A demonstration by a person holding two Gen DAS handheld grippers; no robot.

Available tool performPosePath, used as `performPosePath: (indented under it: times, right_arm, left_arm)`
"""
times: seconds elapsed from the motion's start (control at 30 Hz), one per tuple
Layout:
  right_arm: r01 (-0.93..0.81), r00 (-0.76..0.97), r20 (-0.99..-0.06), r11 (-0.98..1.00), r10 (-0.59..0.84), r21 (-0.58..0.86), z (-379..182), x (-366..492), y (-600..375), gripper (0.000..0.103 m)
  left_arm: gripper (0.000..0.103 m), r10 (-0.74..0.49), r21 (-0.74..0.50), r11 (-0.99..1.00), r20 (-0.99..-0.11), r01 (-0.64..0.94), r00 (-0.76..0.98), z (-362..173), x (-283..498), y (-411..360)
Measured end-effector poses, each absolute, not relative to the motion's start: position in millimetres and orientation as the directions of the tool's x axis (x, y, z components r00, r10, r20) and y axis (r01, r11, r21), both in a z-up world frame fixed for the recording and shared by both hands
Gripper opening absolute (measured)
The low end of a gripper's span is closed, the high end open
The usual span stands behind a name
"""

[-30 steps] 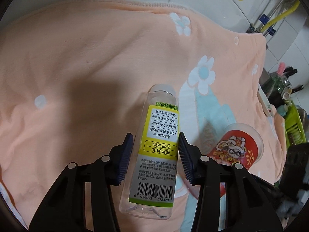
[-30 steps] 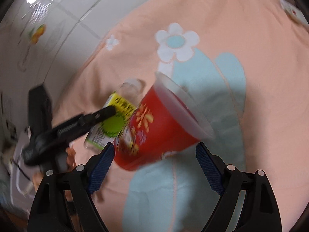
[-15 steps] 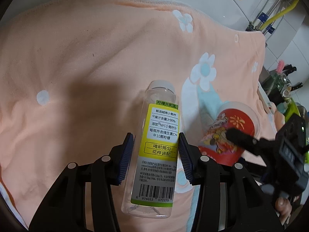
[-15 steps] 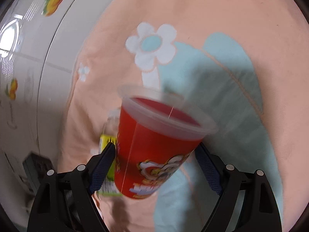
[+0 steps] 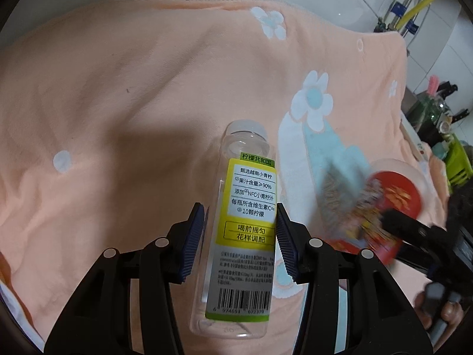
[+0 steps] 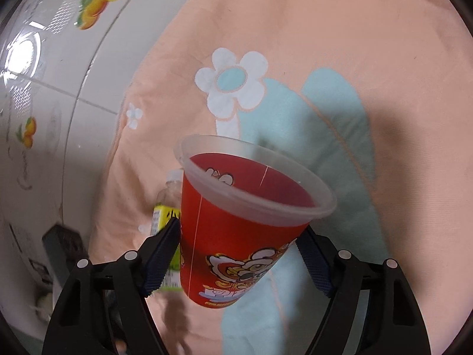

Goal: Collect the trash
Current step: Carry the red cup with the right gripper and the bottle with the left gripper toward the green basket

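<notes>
My left gripper [image 5: 239,239] is shut on a clear empty plastic bottle [image 5: 242,224] with a yellow-green label, held above the peach flowered blanket [image 5: 133,94]. My right gripper [image 6: 236,254] is shut on a red plastic cup [image 6: 236,224] with a cartoon print and frosted rim, lifted off the blanket [image 6: 340,44]. In the left wrist view the cup [image 5: 393,201] shows blurred at the right, with the right gripper's black arm across it. In the right wrist view the bottle [image 6: 165,216] shows behind the cup to the left.
A white tiled wall with orange fruit stickers [image 6: 97,9] borders the blanket. Pipes and a yellow hose [image 5: 419,6] stand at the back right. Kitchen clutter and a green rack [image 5: 455,162] lie beyond the blanket's right edge.
The right gripper closed on the red cup, turned it upright and lifted it off the blanket. The left gripper kept its hold on the bottle and shifted slightly.
</notes>
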State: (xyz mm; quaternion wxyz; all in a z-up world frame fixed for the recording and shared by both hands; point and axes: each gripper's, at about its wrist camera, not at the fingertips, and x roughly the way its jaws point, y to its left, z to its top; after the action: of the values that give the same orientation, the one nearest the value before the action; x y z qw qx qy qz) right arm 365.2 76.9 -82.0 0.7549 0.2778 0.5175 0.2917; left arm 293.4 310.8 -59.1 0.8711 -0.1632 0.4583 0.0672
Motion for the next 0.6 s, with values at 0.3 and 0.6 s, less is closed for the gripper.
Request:
performPosePath:
  times: [0.3,0.6]
  right_arm:
    - [-0.253,0.323,-0.624,0.7,0.712,0.668,-61,330,24,0.074]
    - [-0.33,0.365,-0.625,0.724,0.69,0.606,-47,289,-24,0.074]
  left_arm:
    - [0.047,0.018,-0.156,0.95,-0.836,-0.269,0.549,-68,308,304]
    - [0.046,0.017,-0.172,0.95,-0.802,-0.26,0.597,-43,278,282]
